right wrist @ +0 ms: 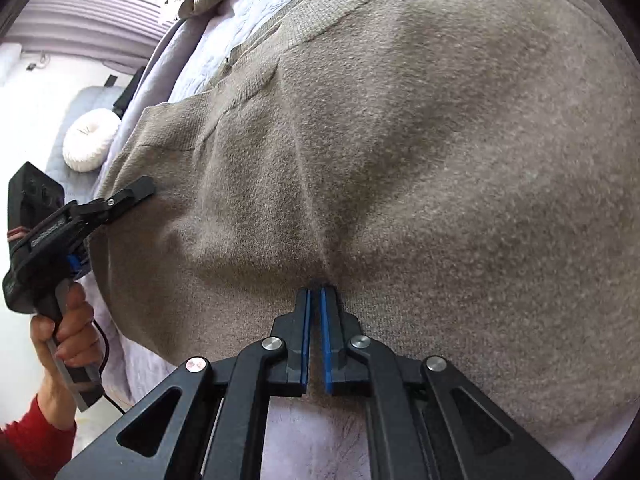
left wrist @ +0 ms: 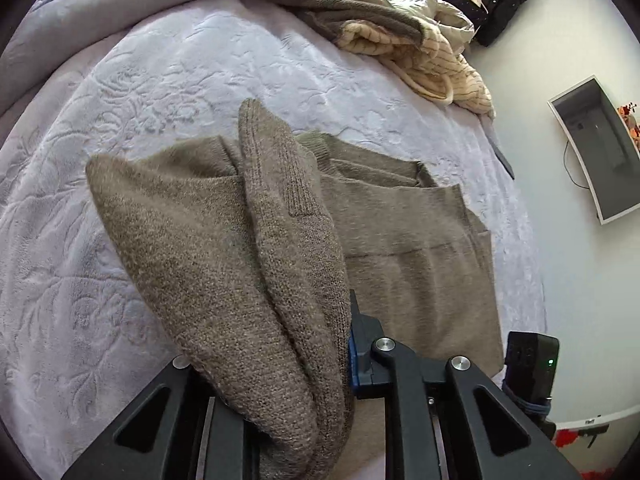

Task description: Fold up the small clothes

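**Both tools pinching one edge of the sweater, fold half made**

Left tool: closed on a lifted flap of the sweater. Knit is draping over the left finger and hiding it; only the right finger with its blue pad is showing. The raised flap is running away from the tool toward the collar, its long axis roughly along the tool's fingers.

Right tool: fingers nearly together, clamping a small pucker at the sweater's near hem. Creases are fanning out from the pinch. The body of the sweater is lying ahead of it, collar at the far end.

Relation: the left tool is showing at the left of the right wrist view, gripping the same near edge well apart from the right one. Judging by this, the held edge is going to travel forward toward the collar, both hands equally placed.

Surface: a bed with a lilac embossed cover, soft. A heap of blankets is lying at the far end.

Room: pale wall, a wall-hung screen to the right.
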`<state>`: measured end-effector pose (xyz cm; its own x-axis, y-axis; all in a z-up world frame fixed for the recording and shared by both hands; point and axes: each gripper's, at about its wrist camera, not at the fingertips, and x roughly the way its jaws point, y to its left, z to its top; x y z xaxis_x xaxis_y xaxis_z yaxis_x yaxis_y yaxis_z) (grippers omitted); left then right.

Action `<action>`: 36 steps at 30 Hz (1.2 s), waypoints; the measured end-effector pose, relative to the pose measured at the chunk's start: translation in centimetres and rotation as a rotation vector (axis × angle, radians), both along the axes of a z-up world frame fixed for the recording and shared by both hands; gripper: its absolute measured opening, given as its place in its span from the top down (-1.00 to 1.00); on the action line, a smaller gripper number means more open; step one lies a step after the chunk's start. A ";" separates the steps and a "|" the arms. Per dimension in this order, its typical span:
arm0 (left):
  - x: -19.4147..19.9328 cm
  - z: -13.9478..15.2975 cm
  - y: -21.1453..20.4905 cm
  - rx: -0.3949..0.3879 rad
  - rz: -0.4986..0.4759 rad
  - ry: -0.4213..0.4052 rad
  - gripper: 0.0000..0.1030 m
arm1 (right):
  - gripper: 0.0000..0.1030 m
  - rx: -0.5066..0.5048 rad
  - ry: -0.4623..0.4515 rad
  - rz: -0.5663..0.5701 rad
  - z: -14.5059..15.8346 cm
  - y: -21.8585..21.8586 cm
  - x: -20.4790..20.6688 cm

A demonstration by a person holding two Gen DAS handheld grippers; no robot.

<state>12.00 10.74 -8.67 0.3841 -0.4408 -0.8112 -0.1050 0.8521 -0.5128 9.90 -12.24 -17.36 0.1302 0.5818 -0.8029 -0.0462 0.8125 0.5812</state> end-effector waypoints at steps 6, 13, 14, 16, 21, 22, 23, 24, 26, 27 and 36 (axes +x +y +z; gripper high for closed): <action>1.8 3.6 -3.9 -0.077 -0.040 -0.038 0.61 | 0.88 0.096 0.004 -0.047 -0.1 -1.5 -0.1; 4.6 6.7 -12.8 -0.087 -0.197 -0.084 0.61 | 0.87 0.236 -0.011 -0.167 1.0 -5.3 -1.6; 5.0 6.6 -14.6 -0.075 -0.223 -0.078 0.61 | 0.87 0.250 -0.017 -0.188 1.2 -6.2 -1.8; 5.6 5.9 -18.1 -0.034 -0.273 -0.071 0.61 | 0.87 0.279 -0.029 -0.238 1.6 -8.2 -2.0; 6.5 2.2 -24.3 0.029 -0.344 -0.003 0.61 | 0.81 0.324 -0.022 -0.343 0.7 -12.4 -1.7; 6.6 1.5 -24.9 0.052 -0.345 0.008 0.61 | 0.79 0.333 -0.015 -0.361 0.3 -13.3 -1.6; 6.6 1.0 -25.3 0.070 -0.344 0.015 0.60 | 0.79 0.344 -0.007 -0.379 0.0 -14.0 -1.5; 6.7 0.8 -25.6 0.085 -0.339 0.020 0.60 | 0.79 0.358 -0.005 -0.392 -0.2 -14.5 -1.5; 6.5 1.1 -25.9 0.112 -0.337 0.016 0.60 | 0.79 0.397 -0.006 -0.414 -0.3 -15.5 -1.6; 6.3 1.7 -26.0 0.142 -0.336 0.008 0.60 | 0.79 0.416 -0.004 -0.426 -0.4 -15.9 -1.5; 4.8 5.5 -25.4 0.182 -0.335 -0.070 0.25 | 0.09 0.630 0.032 -0.520 -0.8 -18.7 -0.4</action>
